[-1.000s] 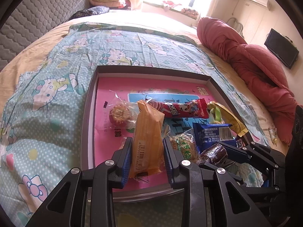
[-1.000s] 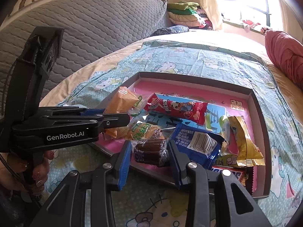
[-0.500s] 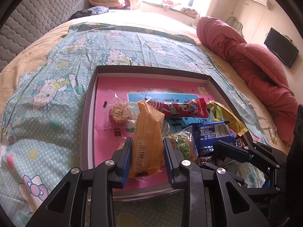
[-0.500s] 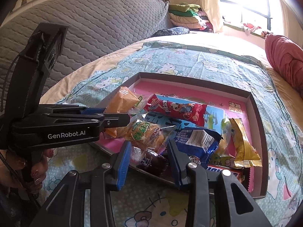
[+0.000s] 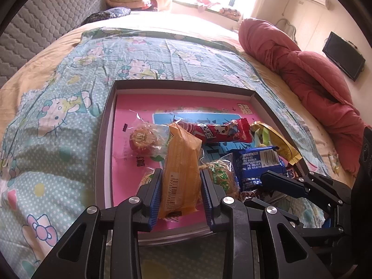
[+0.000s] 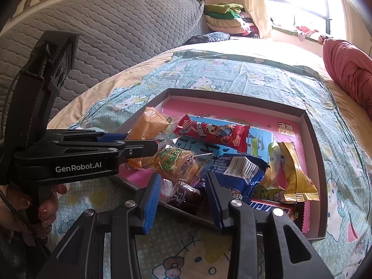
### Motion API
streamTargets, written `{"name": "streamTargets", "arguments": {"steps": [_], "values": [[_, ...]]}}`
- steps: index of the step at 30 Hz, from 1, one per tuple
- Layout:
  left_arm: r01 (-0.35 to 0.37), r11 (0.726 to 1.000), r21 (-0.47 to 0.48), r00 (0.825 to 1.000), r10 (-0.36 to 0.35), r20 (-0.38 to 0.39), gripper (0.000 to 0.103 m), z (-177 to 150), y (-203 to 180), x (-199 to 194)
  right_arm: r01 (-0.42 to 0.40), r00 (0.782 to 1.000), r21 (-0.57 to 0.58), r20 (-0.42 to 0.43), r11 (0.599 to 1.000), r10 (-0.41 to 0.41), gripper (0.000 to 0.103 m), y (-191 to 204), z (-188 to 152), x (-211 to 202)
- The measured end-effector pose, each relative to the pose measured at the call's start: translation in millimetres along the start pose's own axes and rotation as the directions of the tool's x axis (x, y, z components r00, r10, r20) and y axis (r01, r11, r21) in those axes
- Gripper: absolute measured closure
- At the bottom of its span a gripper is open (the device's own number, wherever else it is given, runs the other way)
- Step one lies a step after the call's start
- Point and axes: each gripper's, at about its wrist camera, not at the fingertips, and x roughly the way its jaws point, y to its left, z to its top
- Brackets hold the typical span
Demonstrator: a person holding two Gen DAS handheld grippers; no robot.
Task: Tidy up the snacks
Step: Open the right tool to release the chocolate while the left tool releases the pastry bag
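Left claw – clamped on orange pack, low centre over tray. Right claw – clamped on brown sweet at tray's near edge. Step: sorting, both held – next, probably place each apart.

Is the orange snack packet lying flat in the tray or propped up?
Propped up: the orange snack packet stands on edge, clamped by the left gripper.

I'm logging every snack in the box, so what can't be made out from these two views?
- Dark brown snack: right wrist view, label unreadable through crinkled clear wrap; left wrist view, hidden behind the right gripper.
- Snickers-style bar: lettering partly covered by the right gripper's finger.
- Small packet by the orange packet: mostly hidden by the left gripper.
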Motion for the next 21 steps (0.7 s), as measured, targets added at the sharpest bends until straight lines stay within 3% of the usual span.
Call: {"name": "streamTargets", "arguments": {"steps": [21], "values": [[-0.016, 1.000, -0.001, 1.000, 0.016, -0.006, 0.051, 0.3, -2.1, -4.1, 0.016, 1.000, 0.029, 0.011, 0.999, -0.016, 0.061, -6.4, 1.3, -6.0]]}}
